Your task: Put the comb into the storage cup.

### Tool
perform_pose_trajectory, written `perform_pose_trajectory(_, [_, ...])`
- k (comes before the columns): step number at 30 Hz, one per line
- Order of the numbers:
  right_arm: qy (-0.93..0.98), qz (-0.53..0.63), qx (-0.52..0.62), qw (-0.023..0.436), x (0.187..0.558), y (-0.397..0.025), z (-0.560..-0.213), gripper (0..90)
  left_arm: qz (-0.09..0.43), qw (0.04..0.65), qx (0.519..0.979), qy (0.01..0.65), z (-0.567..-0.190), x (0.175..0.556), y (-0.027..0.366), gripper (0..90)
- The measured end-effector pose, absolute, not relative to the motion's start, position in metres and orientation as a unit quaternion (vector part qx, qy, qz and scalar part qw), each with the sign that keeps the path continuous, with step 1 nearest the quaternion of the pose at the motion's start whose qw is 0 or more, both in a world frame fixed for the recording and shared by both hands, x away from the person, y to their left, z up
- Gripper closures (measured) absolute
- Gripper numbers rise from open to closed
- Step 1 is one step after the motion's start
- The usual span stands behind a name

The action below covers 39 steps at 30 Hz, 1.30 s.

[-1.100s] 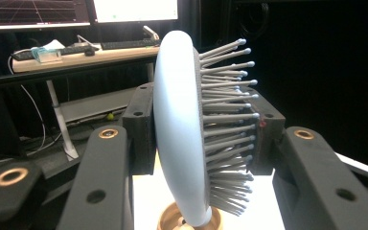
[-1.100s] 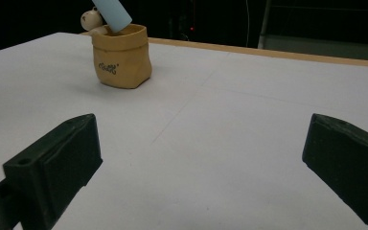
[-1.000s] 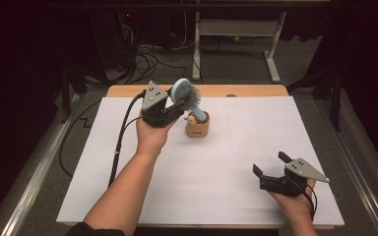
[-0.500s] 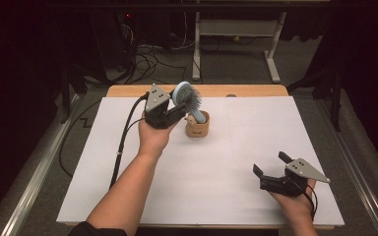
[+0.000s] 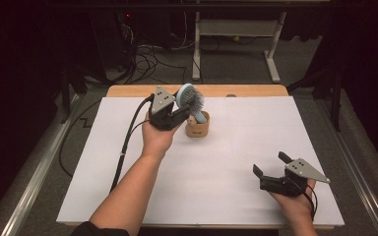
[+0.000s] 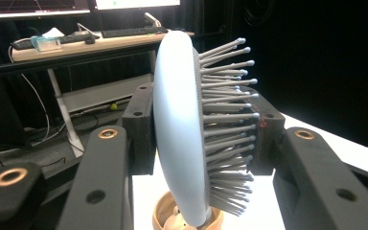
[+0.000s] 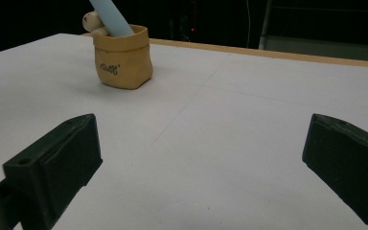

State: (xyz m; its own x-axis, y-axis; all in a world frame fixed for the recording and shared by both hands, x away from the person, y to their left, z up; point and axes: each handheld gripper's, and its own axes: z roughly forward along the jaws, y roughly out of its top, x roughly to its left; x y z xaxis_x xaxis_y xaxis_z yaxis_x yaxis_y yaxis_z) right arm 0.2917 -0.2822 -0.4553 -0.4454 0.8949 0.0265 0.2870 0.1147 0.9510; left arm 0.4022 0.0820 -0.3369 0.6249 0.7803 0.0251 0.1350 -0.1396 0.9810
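While left gripper point(image 5: 181, 114) still clamps hairbrush point(image 5: 190, 98), nothing moved.

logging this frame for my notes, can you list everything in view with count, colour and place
hairbrush: 1, light blue with grey bristles, head clamped between the left gripper's jaws, handle down in the pot
pot: 1, tan, far centre of the table, a small pale round thing beside the handle inside
table: 1, white top with wooden far edge
frame: 1, white, on the floor behind the table
cables: several, black, floor at the back left
left gripper: 1, black, shut on the hairbrush
right gripper: 1, black, open, near right of the table
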Motion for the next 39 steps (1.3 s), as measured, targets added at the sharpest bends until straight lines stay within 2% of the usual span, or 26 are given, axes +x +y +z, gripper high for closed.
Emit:
perform_pose_trajectory(16, [0.682, 0.506, 0.434, 0.302, 0.291, -0.283, -0.455, 0.1, 0.297, 0.553, 0.709, 0.320, -0.344, 0.401, 0.073, 55.6])
perform_pose_trajectory(39, [0.683, 0.505, 0.434, 0.301, 0.291, -0.284, -0.456, 0.2, 0.290, 0.548, 0.712, 0.330, -0.363, 0.407, 0.067, 54.6])
